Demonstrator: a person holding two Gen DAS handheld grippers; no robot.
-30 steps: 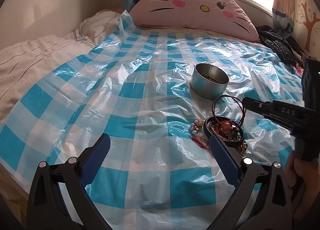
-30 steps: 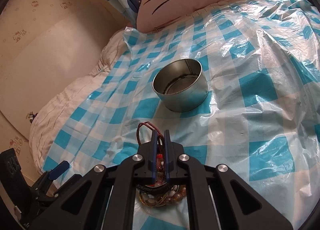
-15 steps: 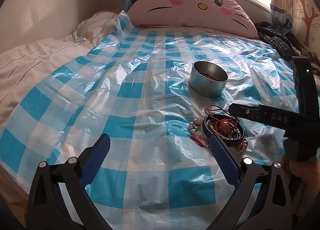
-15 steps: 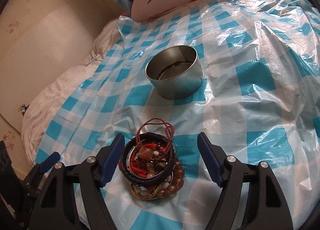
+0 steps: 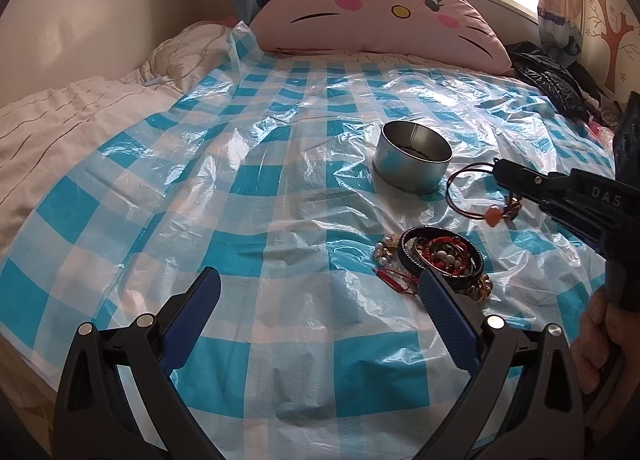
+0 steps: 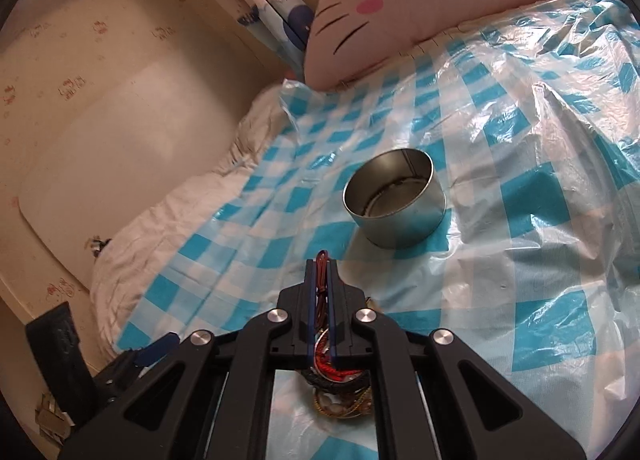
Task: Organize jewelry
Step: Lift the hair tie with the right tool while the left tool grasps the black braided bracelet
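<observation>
A round metal tin point(image 5: 412, 155) stands open on the blue checked plastic sheet point(image 5: 280, 187); it also shows in the right wrist view point(image 6: 394, 197). A pile of bracelets and beads point(image 5: 438, 258) lies in front of it. My right gripper point(image 5: 500, 171) is shut on a dark red cord bracelet point(image 5: 472, 195) with an orange bead and holds it above the sheet, between the pile and the tin; the cord shows between its jaws point(image 6: 321, 264). My left gripper point(image 5: 320, 300) is open and empty, low and near the pile's left side.
A pink cat-face pillow point(image 5: 376, 15) lies at the head of the bed. White bedding point(image 5: 60, 119) is bunched on the left. A black bag point(image 5: 548, 79) sits at the far right. A wall runs along the left side.
My right gripper opened over the pile half a second ago, then shut on the red cord bracelet and lifted it up toward the tin. My left gripper stayed open and in place.
</observation>
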